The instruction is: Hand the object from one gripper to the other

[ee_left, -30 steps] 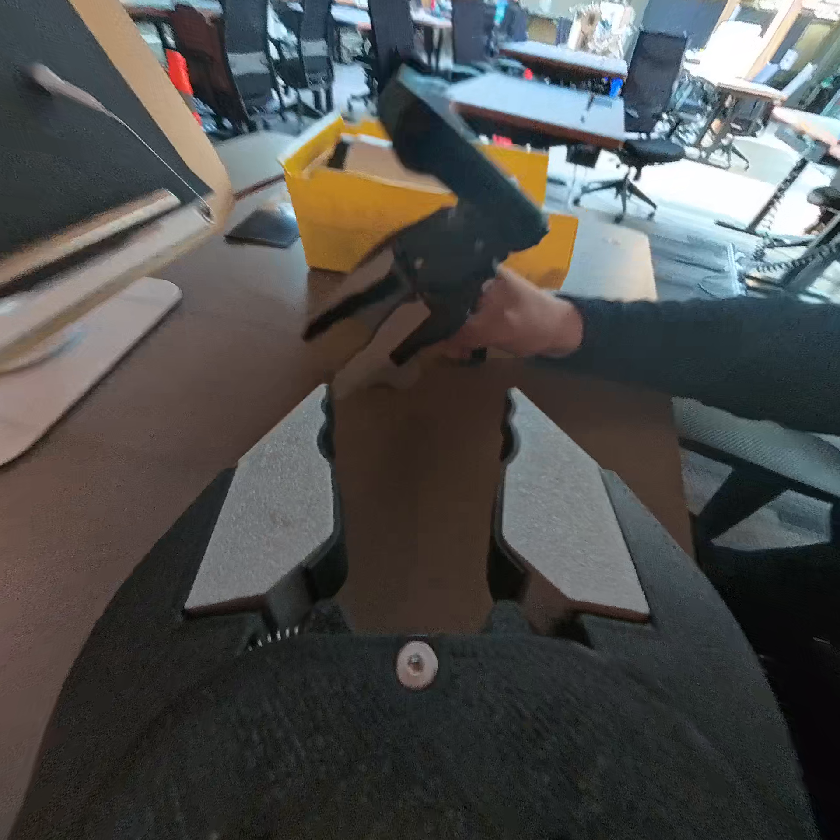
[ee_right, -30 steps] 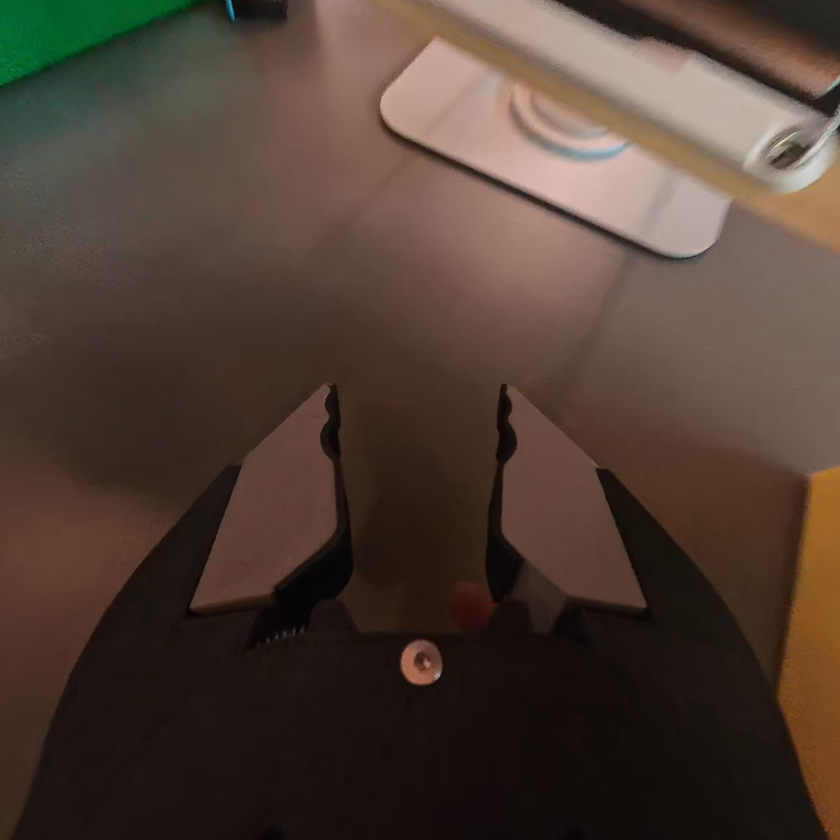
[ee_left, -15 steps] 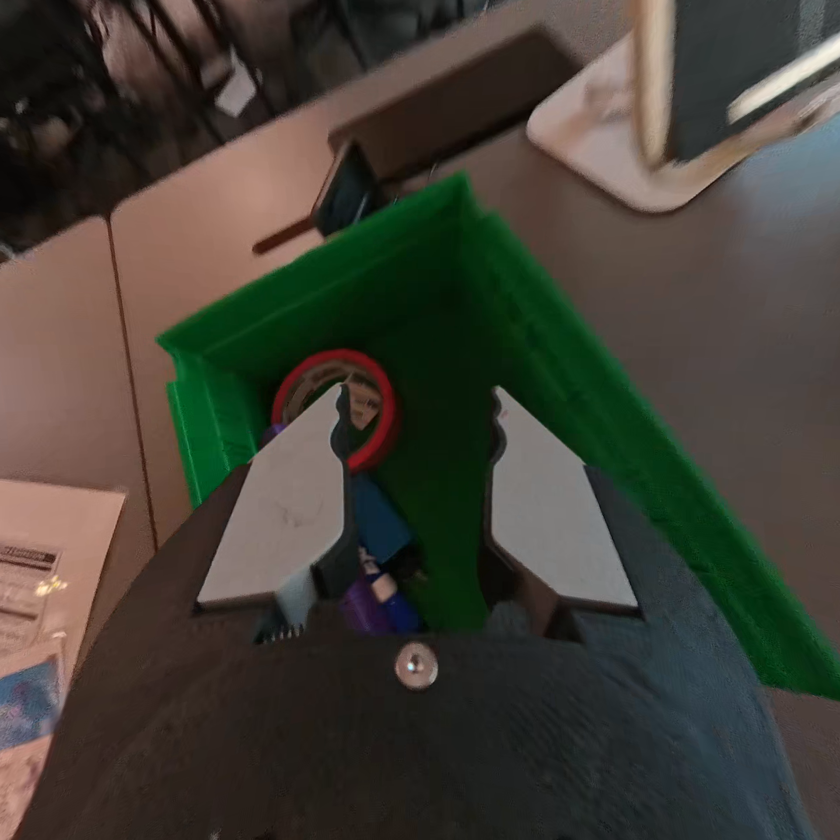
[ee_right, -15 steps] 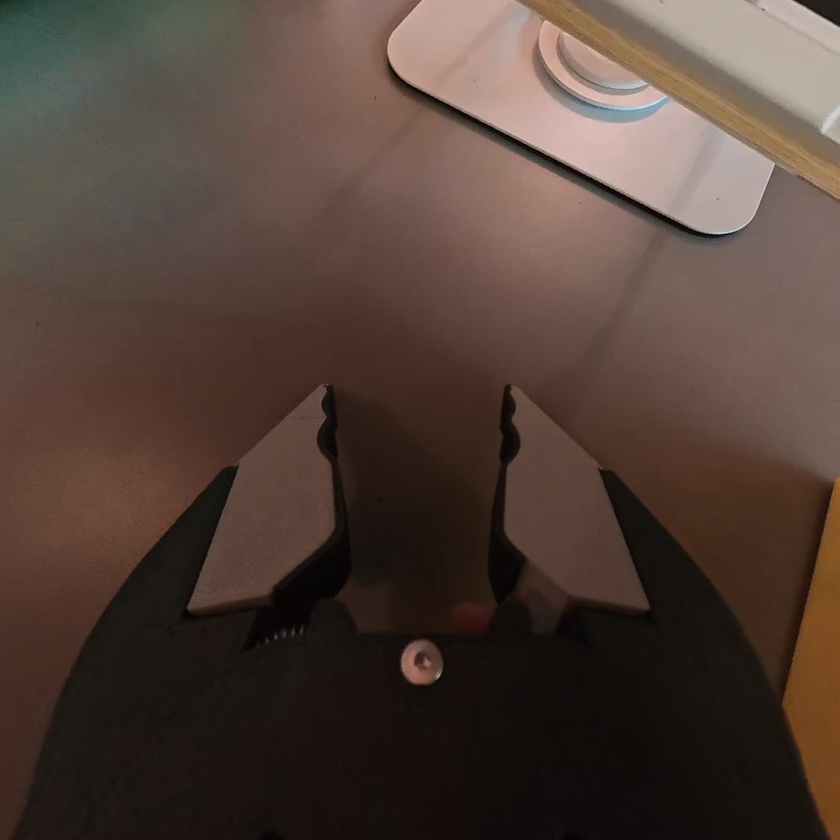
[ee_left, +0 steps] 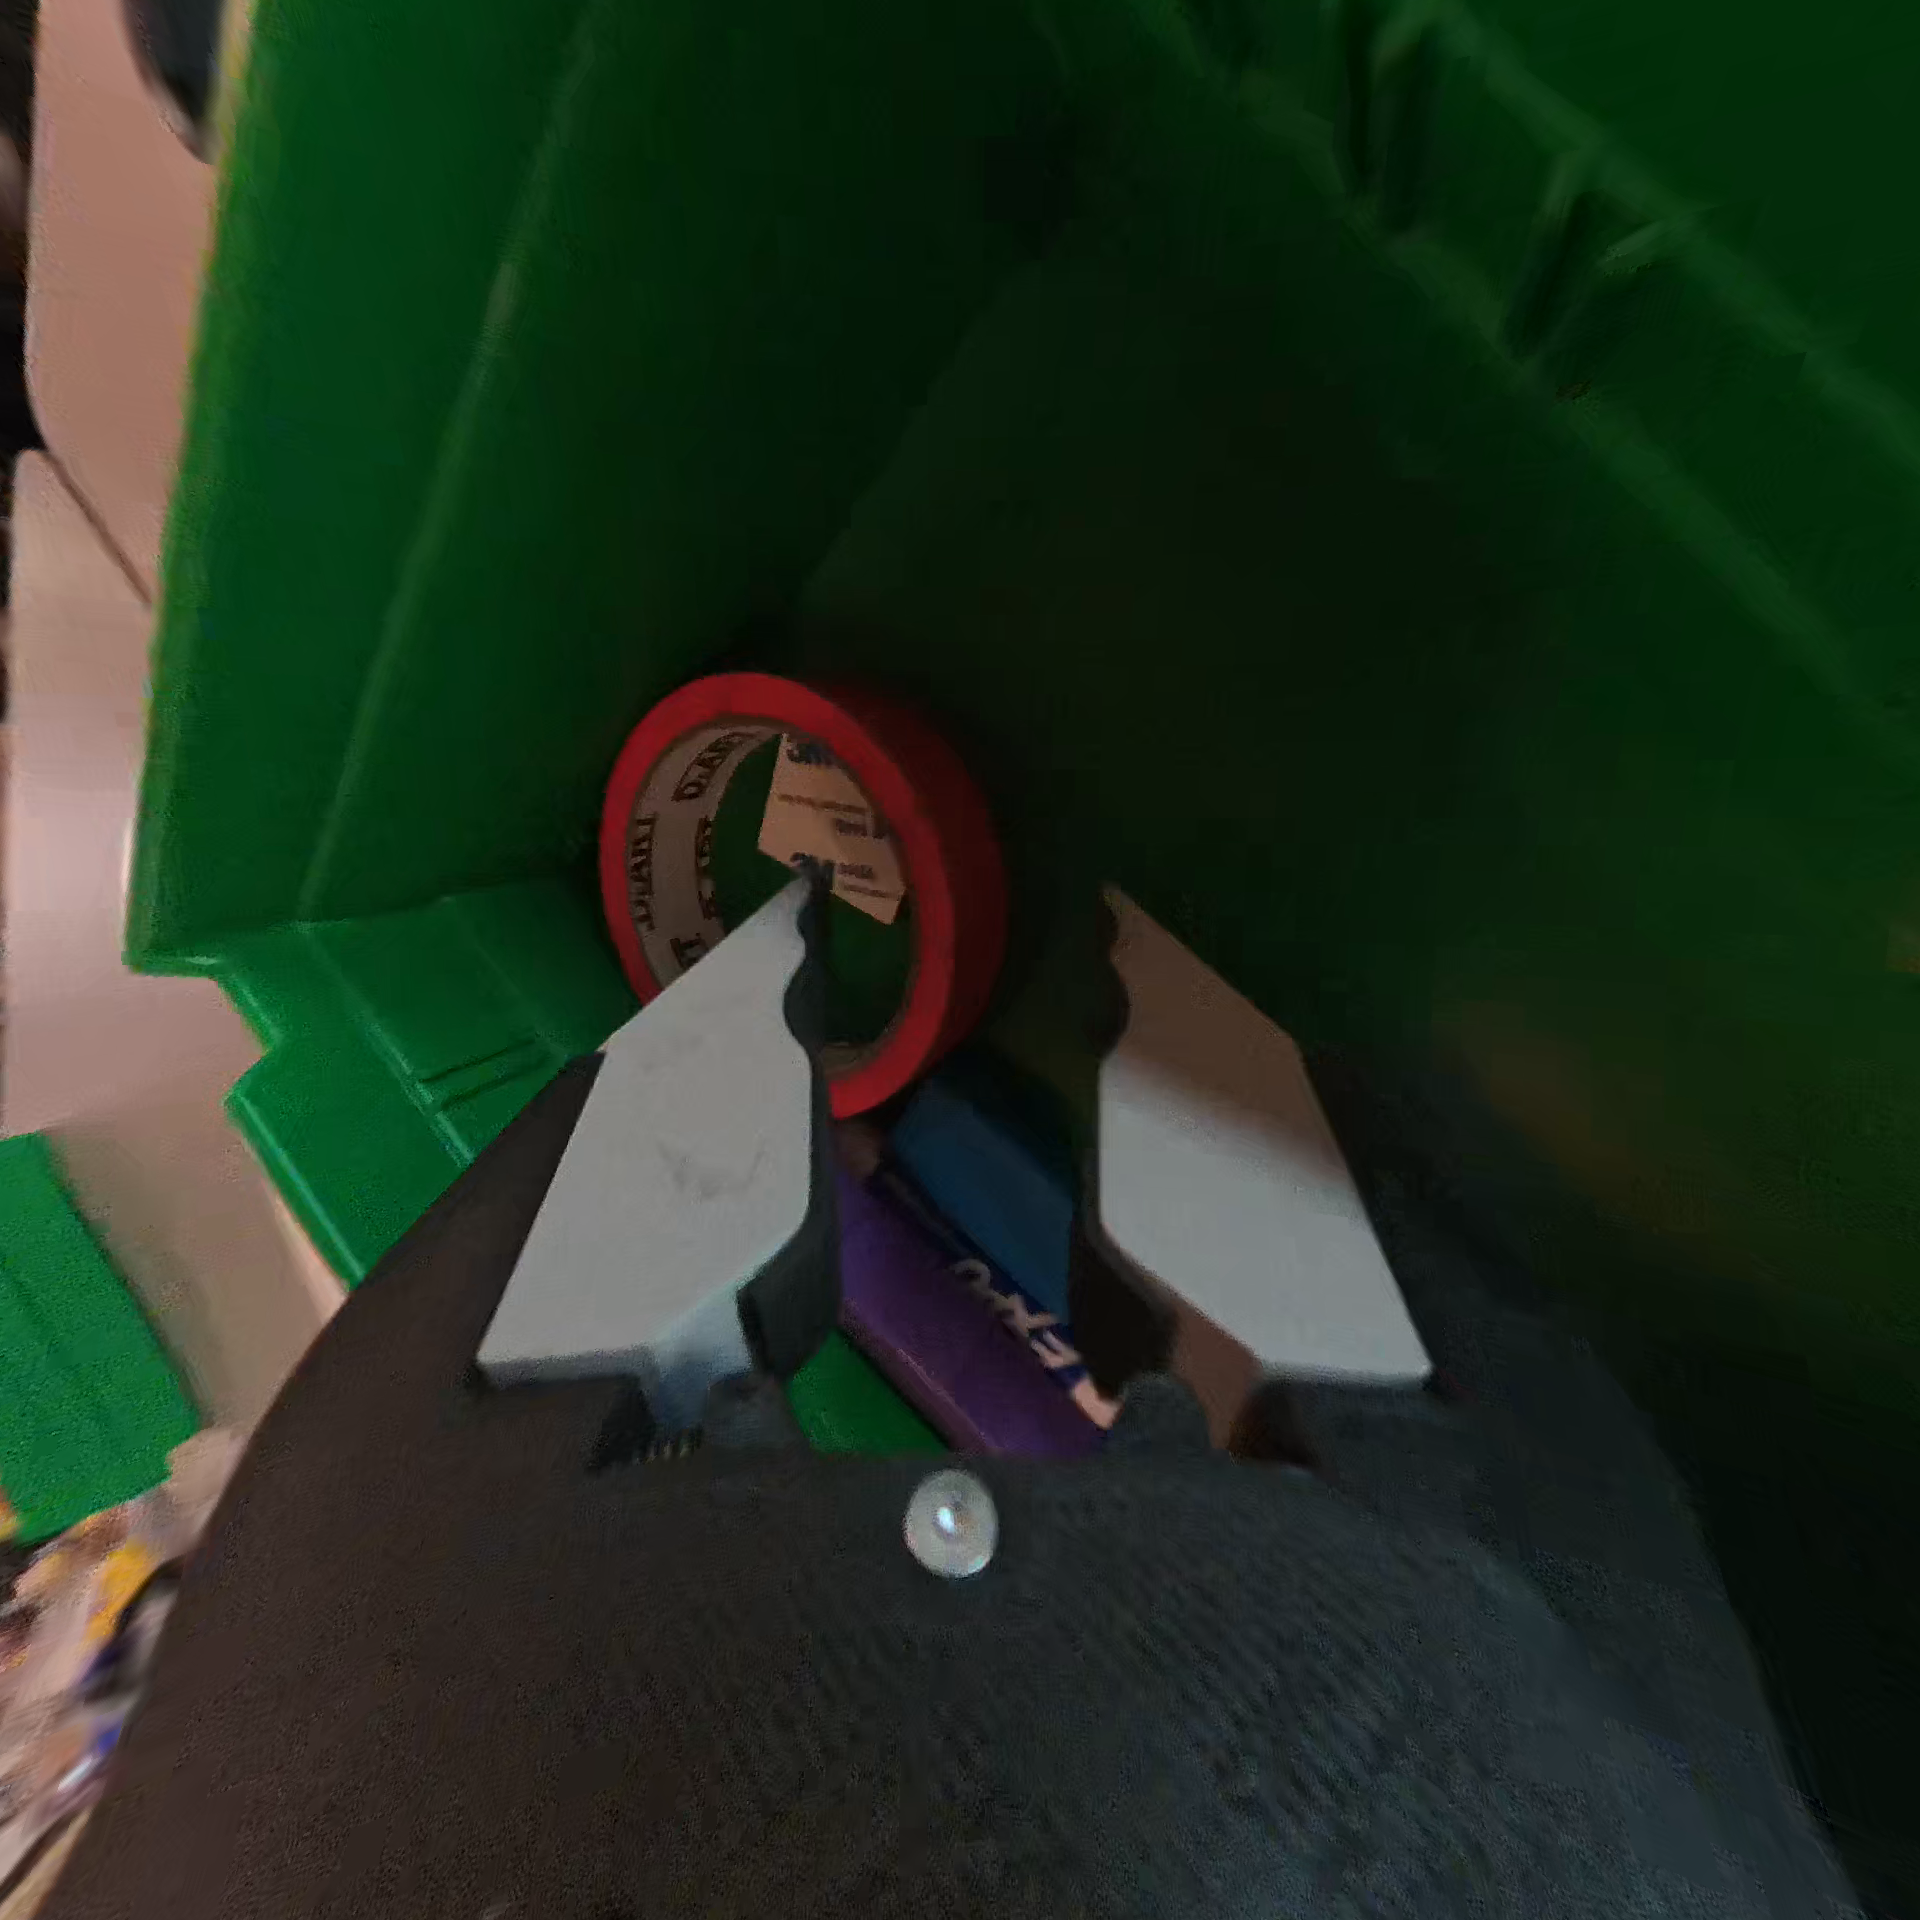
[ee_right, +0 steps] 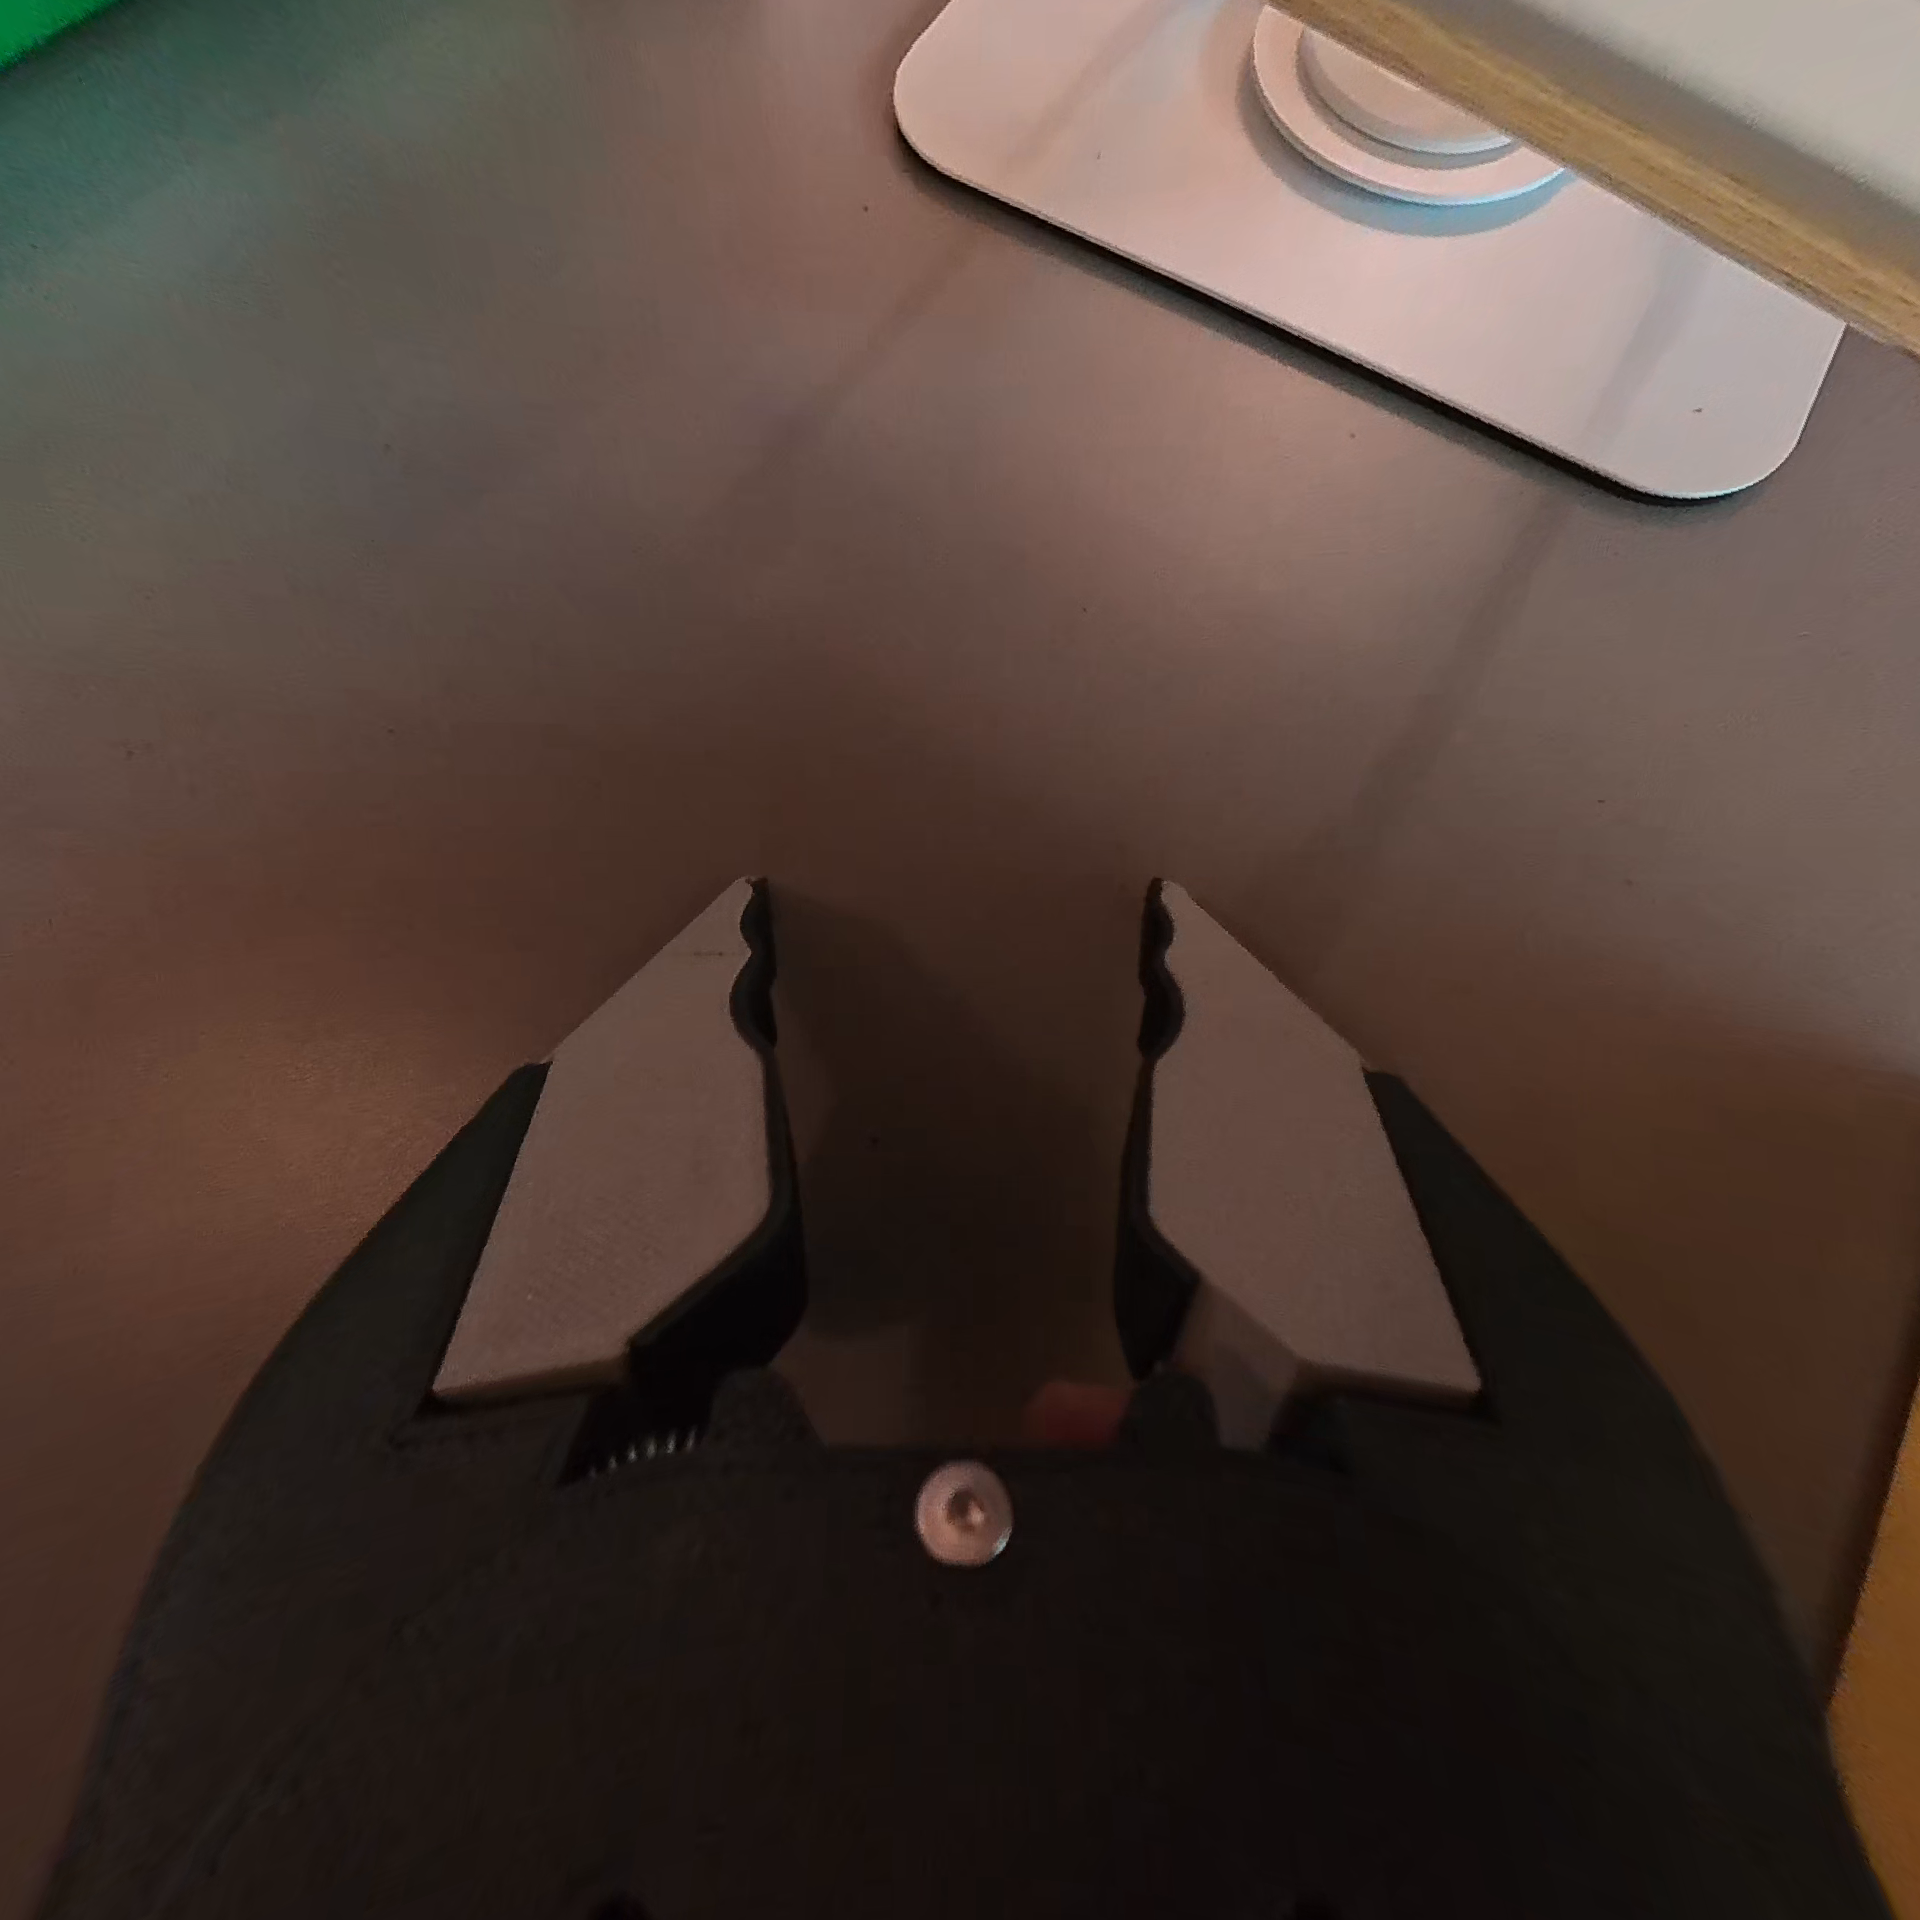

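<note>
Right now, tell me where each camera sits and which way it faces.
Left wrist view: on the left tongs, aimed down into a green bin at a red tape roll and markers; its open fingers show.
Right wrist view: on the right tongs, open, facing bare brown table and a white stand base.
Shared: possibly the bin, as a green corner.

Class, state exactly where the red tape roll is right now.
In the left wrist view, the red tape roll stands on edge inside the green bin, just ahead of the open left tool, above the purple and blue markers.
</note>
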Available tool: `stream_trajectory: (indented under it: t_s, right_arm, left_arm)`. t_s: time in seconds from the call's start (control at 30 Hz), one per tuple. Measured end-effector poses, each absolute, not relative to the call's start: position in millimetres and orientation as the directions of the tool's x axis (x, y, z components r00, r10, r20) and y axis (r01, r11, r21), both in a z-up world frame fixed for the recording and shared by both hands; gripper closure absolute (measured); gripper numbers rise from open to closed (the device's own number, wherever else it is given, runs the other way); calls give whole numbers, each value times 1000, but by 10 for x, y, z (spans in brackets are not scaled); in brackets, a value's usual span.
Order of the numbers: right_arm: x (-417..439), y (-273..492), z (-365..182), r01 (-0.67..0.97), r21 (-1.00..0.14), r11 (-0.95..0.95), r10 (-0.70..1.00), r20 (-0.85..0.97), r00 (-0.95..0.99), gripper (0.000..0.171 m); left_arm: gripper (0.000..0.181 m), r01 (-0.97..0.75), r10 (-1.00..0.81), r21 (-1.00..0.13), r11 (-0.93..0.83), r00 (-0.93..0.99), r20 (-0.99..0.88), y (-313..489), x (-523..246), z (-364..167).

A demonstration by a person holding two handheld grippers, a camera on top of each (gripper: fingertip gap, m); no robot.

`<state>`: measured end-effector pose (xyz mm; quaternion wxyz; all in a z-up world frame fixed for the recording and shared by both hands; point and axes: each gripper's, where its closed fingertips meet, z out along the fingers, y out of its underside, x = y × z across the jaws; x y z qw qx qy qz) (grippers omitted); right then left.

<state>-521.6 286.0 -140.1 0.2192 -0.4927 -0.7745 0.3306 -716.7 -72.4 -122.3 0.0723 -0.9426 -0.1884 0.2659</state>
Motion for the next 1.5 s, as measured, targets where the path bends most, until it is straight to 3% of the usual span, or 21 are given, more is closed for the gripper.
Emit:
stream_trajectory:
  t_s: [0.03,0.1,0.23,0.4,0.53,0.7,0.8,0.87,0.97,1.07,1.2,1.33,1.4,1.5]
  right_arm:
    - [-5215,2857,-1400,617,-729,297,907,14,-421,102]
    - [-5211,2848,-1397,611,-730,306,904,21,-427,104]
    - [-5203,2832,-1398,602,-729,326,898,40,-438,105]
    - [-5195,2814,-1374,585,-739,334,892,49,-448,112]
    - [-5174,2737,-1308,555,-768,319,877,17,-481,116]
    - [-5160,2694,-1278,541,-780,314,869,7,-495,117]
    - [-5095,2553,-1129,482,-828,286,831,-37,-555,118]
    - [-4995,2365,-926,433,-877,211,757,-134,-640,118]
    - [-4703,2078,-518,363,-928,85,535,-264,-802,117]
    - [-4417,1996,-104,290,-956,-48,341,-288,-895,118]
    - [-4251,2109,245,206,-967,-152,277,-241,-930,131]
    - [-4265,2233,265,201,-966,-161,297,-242,-924,133]
    - [-4206,2226,245,226,-962,-154,238,-258,-937,155]
    - [-4258,2207,140,277,-953,-124,238,-300,-924,157]
  left_arm:
    - [151,321,374,-193,-927,774,-511,-785,-7218,-1268]
    - [164,336,378,-177,-925,784,-492,-789,-7207,-1351]
    - [166,374,433,-217,-902,794,-426,-776,-7167,-1250]
    - [169,324,550,-472,-820,673,-494,-752,-7241,-499]
    - [173,154,649,-725,-672,595,-475,-513,-7048,326]
    - [173,3,666,-900,-436,674,-320,-43,-6723,887]
    - [173,-64,549,-950,-304,804,-230,295,-6336,1099]
    - [173,-140,438,-956,-258,865,-245,564,-5936,1191]
    - [173,-354,293,-890,-287,853,-433,1002,-5307,1116]
    - [173,-498,204,-839,-221,817,-539,1461,-4777,906]
    - [173,-550,85,-822,-148,821,-565,1988,-4400,437]
    - [173,-589,-48,-800,-117,808,-587,2292,-4224,78]
    - [174,-578,-74,-813,-72,816,-574,2357,-4200,7]
    - [174,-508,-105,-859,-68,860,-500,2355,-4240,-95]
